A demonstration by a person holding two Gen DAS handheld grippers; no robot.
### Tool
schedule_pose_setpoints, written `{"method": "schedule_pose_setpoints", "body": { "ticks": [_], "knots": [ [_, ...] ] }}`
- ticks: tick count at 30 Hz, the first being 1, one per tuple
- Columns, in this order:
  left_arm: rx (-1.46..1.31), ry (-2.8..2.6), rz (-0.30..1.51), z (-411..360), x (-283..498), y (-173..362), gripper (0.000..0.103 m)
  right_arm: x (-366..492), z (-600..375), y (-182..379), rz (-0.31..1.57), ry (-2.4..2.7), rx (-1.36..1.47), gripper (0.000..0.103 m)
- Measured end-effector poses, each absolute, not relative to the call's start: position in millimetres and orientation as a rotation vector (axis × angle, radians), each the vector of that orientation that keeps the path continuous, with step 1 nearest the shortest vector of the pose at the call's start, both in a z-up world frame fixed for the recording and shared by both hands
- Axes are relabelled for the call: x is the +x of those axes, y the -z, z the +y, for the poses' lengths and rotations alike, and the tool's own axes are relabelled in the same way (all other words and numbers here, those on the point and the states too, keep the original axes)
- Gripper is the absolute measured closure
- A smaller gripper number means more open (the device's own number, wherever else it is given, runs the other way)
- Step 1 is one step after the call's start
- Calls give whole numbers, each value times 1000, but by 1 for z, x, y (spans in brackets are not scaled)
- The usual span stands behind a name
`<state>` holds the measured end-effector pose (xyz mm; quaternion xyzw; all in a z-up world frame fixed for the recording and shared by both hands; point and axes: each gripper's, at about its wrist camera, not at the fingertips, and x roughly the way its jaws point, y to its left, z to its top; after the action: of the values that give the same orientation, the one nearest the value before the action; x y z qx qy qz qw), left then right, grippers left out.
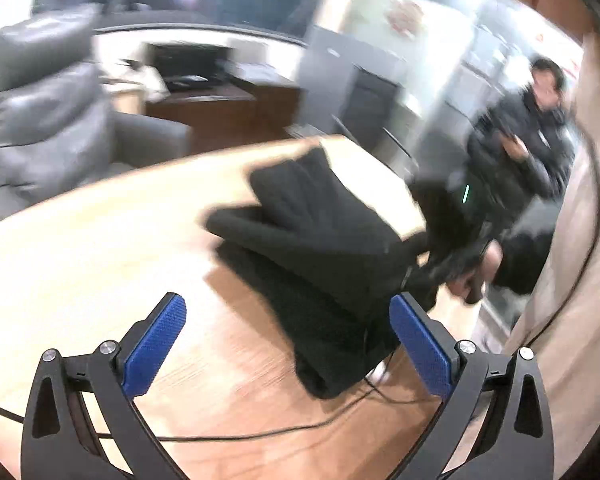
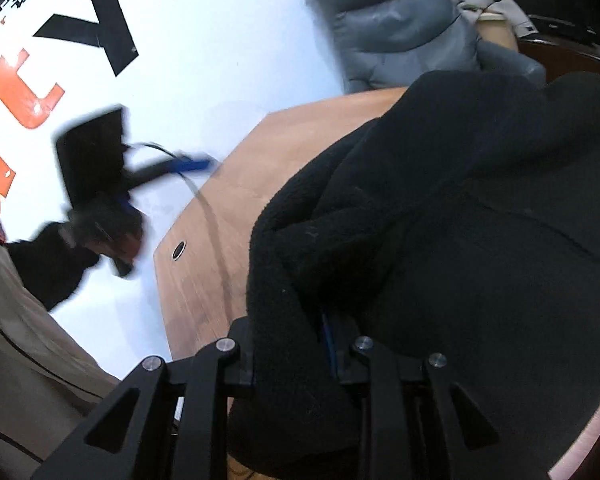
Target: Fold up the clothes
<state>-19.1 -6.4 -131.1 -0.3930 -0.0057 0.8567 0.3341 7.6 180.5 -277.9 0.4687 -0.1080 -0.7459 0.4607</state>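
A black fleece garment (image 1: 320, 240) lies partly folded on the wooden table (image 1: 100, 248). Its right edge is lifted. My left gripper (image 1: 288, 320) hovers open just in front of it, blue pads (image 1: 156, 344) wide apart with nothing between them. In the right wrist view the garment (image 2: 460, 240) fills the frame and drapes over my right gripper (image 2: 296, 332), which is shut on a thick fold of it. Only a sliver of blue pad (image 2: 327, 344) shows. The right gripper (image 1: 456, 256) appears blurred at the garment's right edge in the left wrist view, and the left gripper (image 2: 160, 168) appears blurred in the right wrist view.
A thin black cable (image 1: 260, 434) runs across the table near me. The table has a round cable hole (image 2: 179, 250). A grey armchair (image 1: 40, 120) stands beyond the far edge. A person in dark clothes (image 1: 528, 140) stands at the right. The floor (image 2: 220, 60) is white with large lettering.
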Motion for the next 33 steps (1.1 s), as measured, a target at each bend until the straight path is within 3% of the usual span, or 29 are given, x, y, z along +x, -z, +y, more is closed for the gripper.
{"method": "schedule_pose_setpoints", "body": {
  "ticks": [4, 8, 13, 16, 20, 24, 33],
  "knots": [
    [-939, -2359, -82, -13, -45, 45, 0, 13, 159, 286, -114, 1828, 1188, 77],
    [-848, -2261, -44, 40, -60, 34, 0, 31, 135, 277, 150, 1864, 1136, 69],
    [-736, -2076, 35, 113, -89, 48, 0, 78, 107, 261, 476, 1917, 998, 18],
    [-780, -1916, 48, 165, -135, 93, 0, 104, 104, 248, 539, 1960, 911, 17],
    [-963, -1796, 48, 197, -166, 149, 0, 124, 149, 226, 434, 2018, 812, 17],
    [-905, -1777, -91, 192, -169, 152, 0, 135, 179, 227, 361, 1987, 775, 17],
    [-879, -1898, -179, 178, -180, 138, 0, 120, 110, 301, 387, 1837, 868, 22]
  ]
}}
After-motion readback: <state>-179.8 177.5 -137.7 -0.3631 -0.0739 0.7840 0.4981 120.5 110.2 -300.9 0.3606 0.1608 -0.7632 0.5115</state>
